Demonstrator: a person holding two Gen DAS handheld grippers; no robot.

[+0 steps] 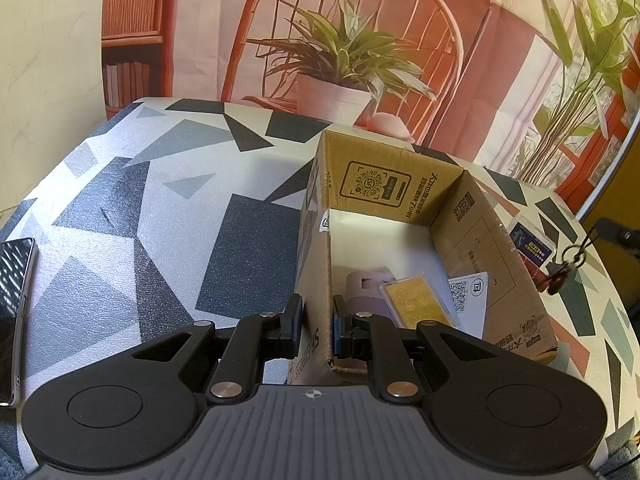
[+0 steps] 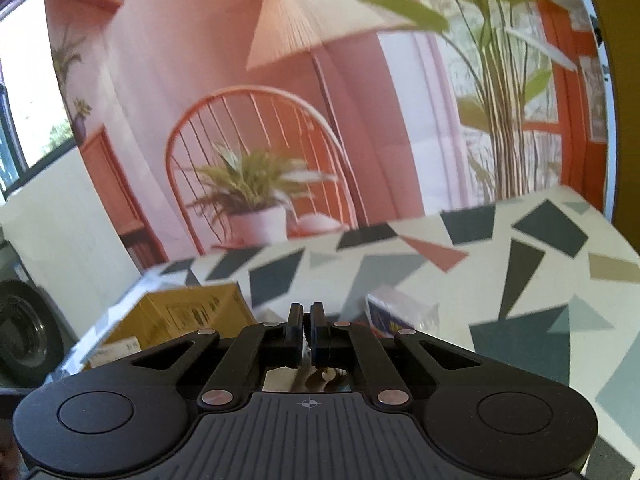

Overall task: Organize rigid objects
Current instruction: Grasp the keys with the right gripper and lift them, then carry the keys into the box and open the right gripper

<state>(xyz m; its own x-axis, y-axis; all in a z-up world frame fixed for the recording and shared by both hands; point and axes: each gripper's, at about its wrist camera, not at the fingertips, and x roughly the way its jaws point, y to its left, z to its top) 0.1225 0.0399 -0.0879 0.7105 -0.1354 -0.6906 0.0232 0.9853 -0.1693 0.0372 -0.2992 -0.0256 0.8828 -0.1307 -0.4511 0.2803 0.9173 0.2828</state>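
Left fingers (image 1: 295, 316) astride box wall (image 1: 316, 288)

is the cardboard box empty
No, the cardboard box holds a gold bar case, a lilac item and a white card.

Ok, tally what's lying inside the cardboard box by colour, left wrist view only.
Purple: 1, the bottle-like item
Gold: 1, the flat case
White: 1, the QR card
Total: 3 inside the cardboard box, whose near wall the left claw grips.
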